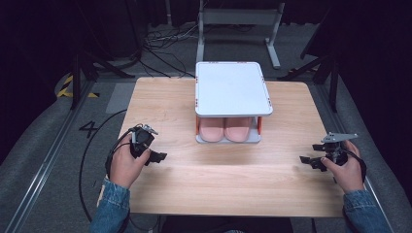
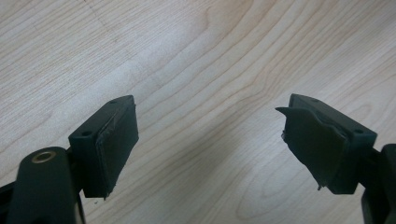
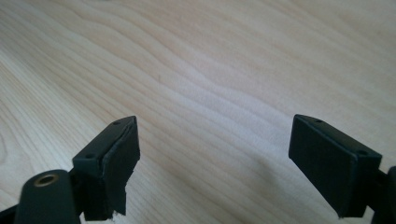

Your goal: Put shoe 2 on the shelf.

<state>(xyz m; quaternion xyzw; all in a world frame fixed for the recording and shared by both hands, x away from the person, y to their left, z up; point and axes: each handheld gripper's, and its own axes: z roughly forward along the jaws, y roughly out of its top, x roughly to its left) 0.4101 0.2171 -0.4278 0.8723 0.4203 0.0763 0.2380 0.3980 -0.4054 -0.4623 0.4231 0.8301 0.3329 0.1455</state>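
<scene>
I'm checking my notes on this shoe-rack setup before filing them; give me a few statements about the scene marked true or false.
1. A pair of pink slippers sits on the lower shelf of the white rack. True.
2. The left gripper holds a slipper. False: its jaws are open, with bare table between them.
3. The right gripper is open. True.
4. The rack's top shelf carries a box. False: it is bare.

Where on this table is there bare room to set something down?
Bare wood runs along the table's near edge, between the left gripper and right gripper, and on either side of the white rack. Its lower shelf is crowded with pink slippers.
</scene>
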